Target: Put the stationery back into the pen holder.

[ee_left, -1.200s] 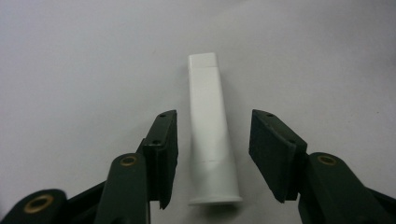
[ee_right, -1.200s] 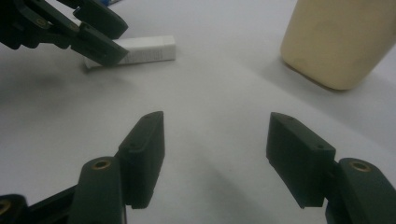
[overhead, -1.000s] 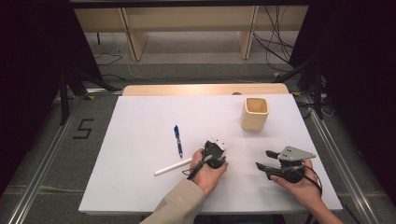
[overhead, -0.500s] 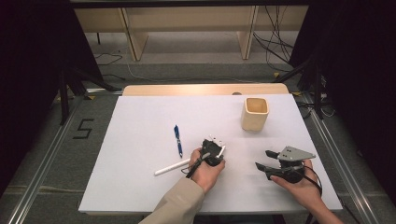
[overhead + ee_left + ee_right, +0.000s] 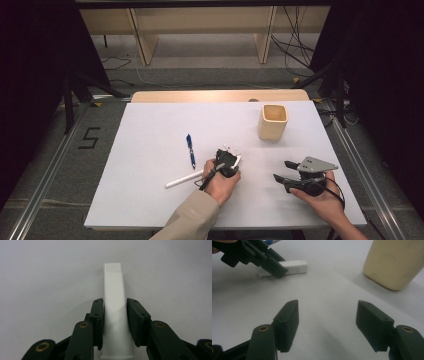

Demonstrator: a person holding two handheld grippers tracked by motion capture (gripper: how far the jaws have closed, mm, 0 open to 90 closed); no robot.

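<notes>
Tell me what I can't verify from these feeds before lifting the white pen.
- Whether the left tongs press the white pen: left gripper view, gap unclear.
- Pen's middle: high view, hand covers it.
- Cup contents: high view, wall hides the bottom.

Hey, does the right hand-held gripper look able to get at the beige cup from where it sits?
Probably yes. The right hand-held gripper has open, empty jaws, and bare table lies between it and the beige cup, with nothing between them.
</notes>
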